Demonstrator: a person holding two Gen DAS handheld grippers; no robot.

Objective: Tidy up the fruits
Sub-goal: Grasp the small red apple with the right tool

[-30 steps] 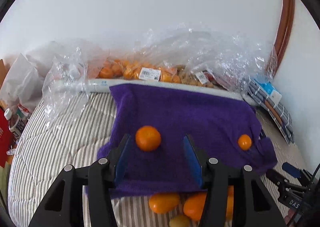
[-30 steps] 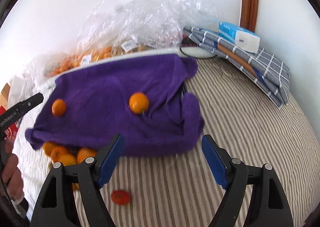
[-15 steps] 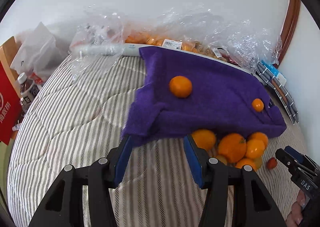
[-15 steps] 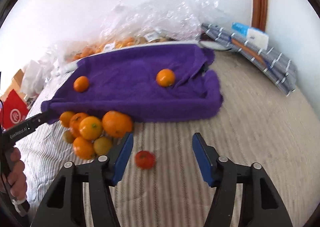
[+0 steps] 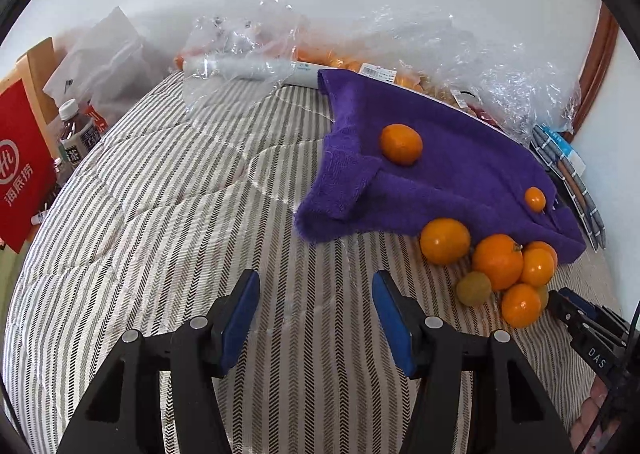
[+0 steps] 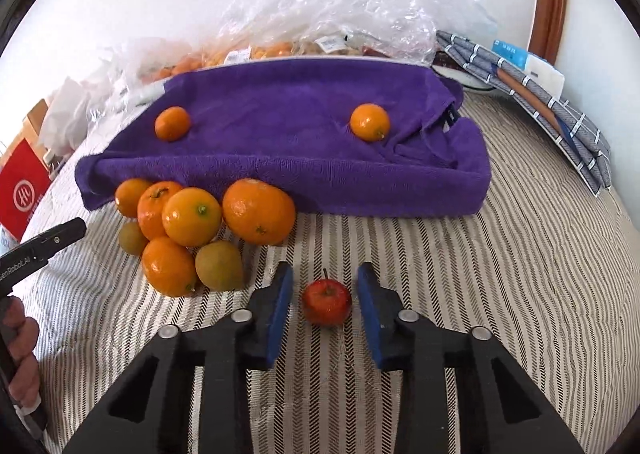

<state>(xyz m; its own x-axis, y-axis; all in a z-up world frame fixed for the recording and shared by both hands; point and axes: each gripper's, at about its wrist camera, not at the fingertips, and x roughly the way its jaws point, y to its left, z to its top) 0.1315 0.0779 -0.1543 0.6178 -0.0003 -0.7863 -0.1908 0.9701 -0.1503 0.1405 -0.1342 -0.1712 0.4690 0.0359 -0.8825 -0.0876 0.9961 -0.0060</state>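
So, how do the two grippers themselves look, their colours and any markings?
Both the left gripper and the right gripper have black plastic bodies, silver screws and blue pads. White lettering marks their sides, and a thin black cable runs beside the right one.

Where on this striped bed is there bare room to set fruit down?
Free: striped quilt left of the purple towel, and right of the small red fruit. Crowded: the orange citrus pile by the towel's front edge, clear plastic bags behind.

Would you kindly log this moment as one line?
right gripper: open around red fruit | left gripper: open, empty | orange pile: beside purple towel
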